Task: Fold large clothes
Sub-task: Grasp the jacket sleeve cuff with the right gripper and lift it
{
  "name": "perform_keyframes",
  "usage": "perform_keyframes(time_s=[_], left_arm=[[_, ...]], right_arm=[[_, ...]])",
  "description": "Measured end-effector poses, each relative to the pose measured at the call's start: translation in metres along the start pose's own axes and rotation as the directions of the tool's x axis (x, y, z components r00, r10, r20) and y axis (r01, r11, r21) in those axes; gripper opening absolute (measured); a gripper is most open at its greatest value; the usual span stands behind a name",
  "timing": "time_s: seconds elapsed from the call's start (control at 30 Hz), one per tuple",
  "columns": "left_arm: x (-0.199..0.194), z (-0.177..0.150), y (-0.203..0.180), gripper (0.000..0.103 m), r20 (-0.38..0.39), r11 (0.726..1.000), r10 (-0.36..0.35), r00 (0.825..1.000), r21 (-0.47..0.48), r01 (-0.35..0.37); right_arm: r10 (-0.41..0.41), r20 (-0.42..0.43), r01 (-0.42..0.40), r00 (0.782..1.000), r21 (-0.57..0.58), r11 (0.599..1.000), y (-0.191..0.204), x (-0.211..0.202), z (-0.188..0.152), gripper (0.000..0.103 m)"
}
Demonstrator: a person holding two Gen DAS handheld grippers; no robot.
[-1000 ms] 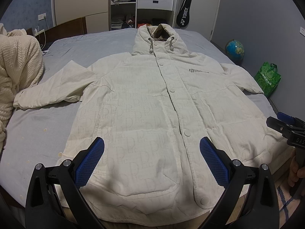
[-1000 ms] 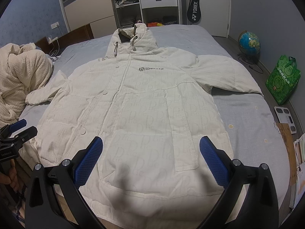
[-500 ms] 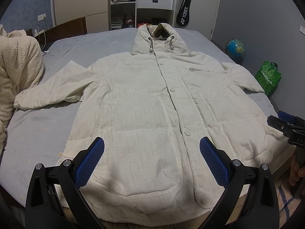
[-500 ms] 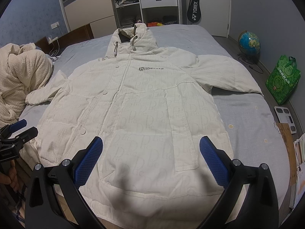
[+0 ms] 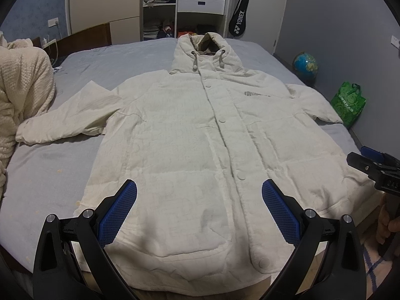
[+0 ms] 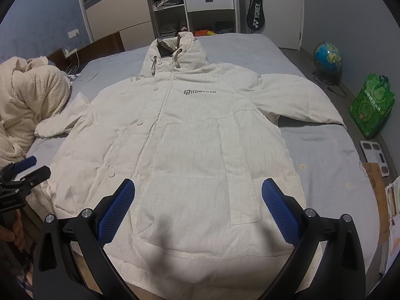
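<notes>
A large cream hooded jacket (image 5: 200, 135) lies flat and buttoned on the grey bed (image 5: 50, 175), front up, hood at the far end, both sleeves spread out; it also shows in the right wrist view (image 6: 190, 145). My left gripper (image 5: 199, 195) is open and empty above the jacket's hem on its left half. My right gripper (image 6: 198, 195) is open and empty above the hem on the right half. Each gripper shows at the edge of the other's view: the right one (image 5: 372, 161) and the left one (image 6: 25, 172).
A cream knitted blanket (image 5: 20, 95) is heaped on the bed's left side. A globe (image 6: 327, 58), a green bag (image 6: 372, 105) and a scale (image 6: 375, 151) are on the floor at the right. Drawers and shelves (image 5: 185, 2) stand behind the bed.
</notes>
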State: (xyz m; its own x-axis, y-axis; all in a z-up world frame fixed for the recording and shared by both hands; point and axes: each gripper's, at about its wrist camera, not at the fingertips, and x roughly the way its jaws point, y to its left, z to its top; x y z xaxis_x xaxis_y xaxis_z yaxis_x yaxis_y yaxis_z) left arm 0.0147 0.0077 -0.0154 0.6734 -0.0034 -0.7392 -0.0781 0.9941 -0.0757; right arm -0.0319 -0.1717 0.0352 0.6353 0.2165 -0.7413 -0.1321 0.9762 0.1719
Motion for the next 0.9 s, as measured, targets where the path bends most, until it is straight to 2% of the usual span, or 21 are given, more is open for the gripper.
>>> perform_keyframes(time_s=[0.13,0.3,0.47,0.63,0.77,0.9], left_arm=[[0.004,0.006,0.0,0.097,-0.02,0.999,-0.032,0.999,-0.005,0.032],[0.008,0.018,-0.007,0.097,-0.026,0.998,-0.032,0.999,0.052,0.033],[0.008,0.039,-0.003,0.097,-0.006,0.998,-0.038,0.999,0.054,0.038],[0.018,0.069,0.012,0.097,0.002,1.0,-0.021,1.0,0.014,0.021],[0.036,0.083,0.023,0.097,-0.017,0.999,0.034,0.999,0.032,-0.033],[0.062,0.083,0.034,0.097,-0.071,0.996,0.085,0.994,0.043,-0.082]], right_arm=[[0.027,-0.003,-0.026,1.0,0.031,0.999,-0.013,-0.002,0.01,0.097],[-0.003,-0.002,0.003,1.0,0.044,0.999,-0.045,-0.003,0.029,0.097],[-0.04,-0.008,0.041,0.999,0.14,0.989,-0.103,0.005,0.048,0.097],[-0.076,-0.014,0.077,0.997,0.25,0.965,-0.17,0.018,0.061,0.097],[-0.066,-0.013,0.066,0.998,0.374,0.925,-0.227,0.033,0.068,0.097],[-0.026,0.005,0.02,1.0,0.524,0.851,-0.279,0.052,0.071,0.097]])
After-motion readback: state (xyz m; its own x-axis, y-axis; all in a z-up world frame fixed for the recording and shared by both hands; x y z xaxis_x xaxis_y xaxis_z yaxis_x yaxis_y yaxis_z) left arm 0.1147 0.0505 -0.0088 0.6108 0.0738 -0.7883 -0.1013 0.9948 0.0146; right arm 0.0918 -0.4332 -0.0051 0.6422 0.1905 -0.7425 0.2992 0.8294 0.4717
